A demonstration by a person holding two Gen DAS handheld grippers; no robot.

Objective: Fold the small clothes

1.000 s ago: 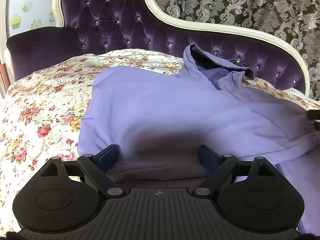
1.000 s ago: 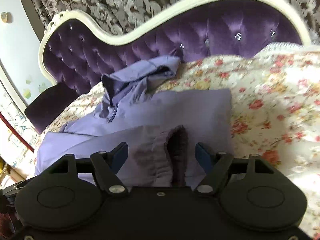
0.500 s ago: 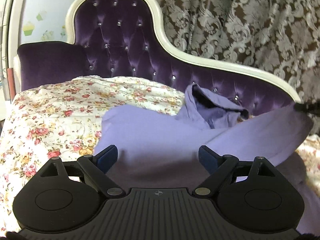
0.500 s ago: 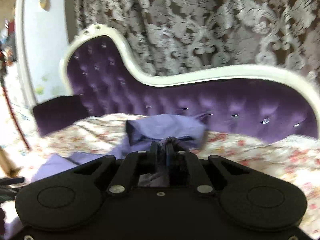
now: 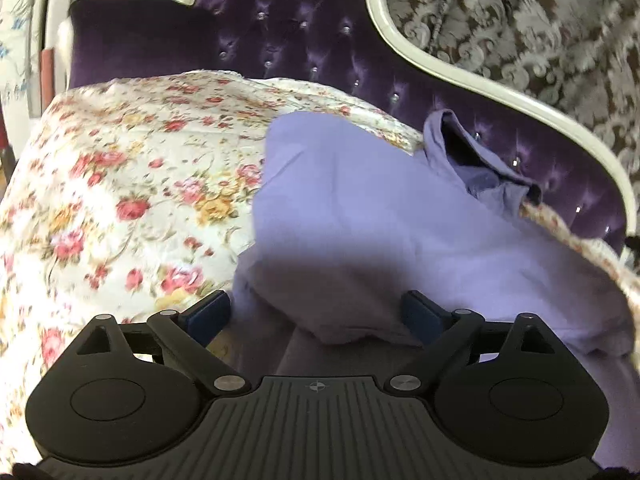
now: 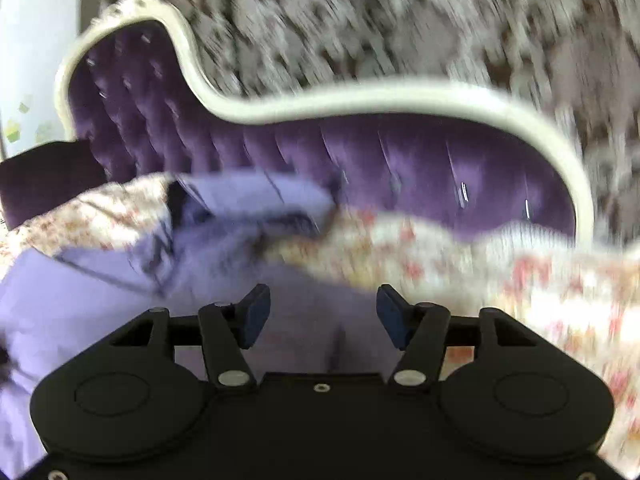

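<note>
A lilac hooded jacket (image 5: 360, 208) lies spread on the floral bedcover (image 5: 120, 200), its hood (image 5: 472, 160) toward the headboard. My left gripper (image 5: 316, 308) hovers over the jacket's near edge, jaws wide and still opening; a shadowed fold lies under the gap, and neither pad touches it. In the blurred right wrist view the jacket (image 6: 80, 300) fills the lower left, with the hood (image 6: 256, 204) behind it. My right gripper (image 6: 320, 306) has its jaws opening over lilac cloth, with nothing pressed between the pads.
A purple tufted headboard (image 5: 320, 40) with a cream frame runs behind the bed, seen also in the right view (image 6: 360, 160). A patterned curtain (image 5: 520, 20) hangs behind it. Floral bedcover (image 6: 520, 280) stretches to the jacket's right.
My right gripper was shut on the sleeve cuff half a second ago and has now let it go. The raised sleeve has dropped onto the jacket. My left gripper's view swung left and rolled.
</note>
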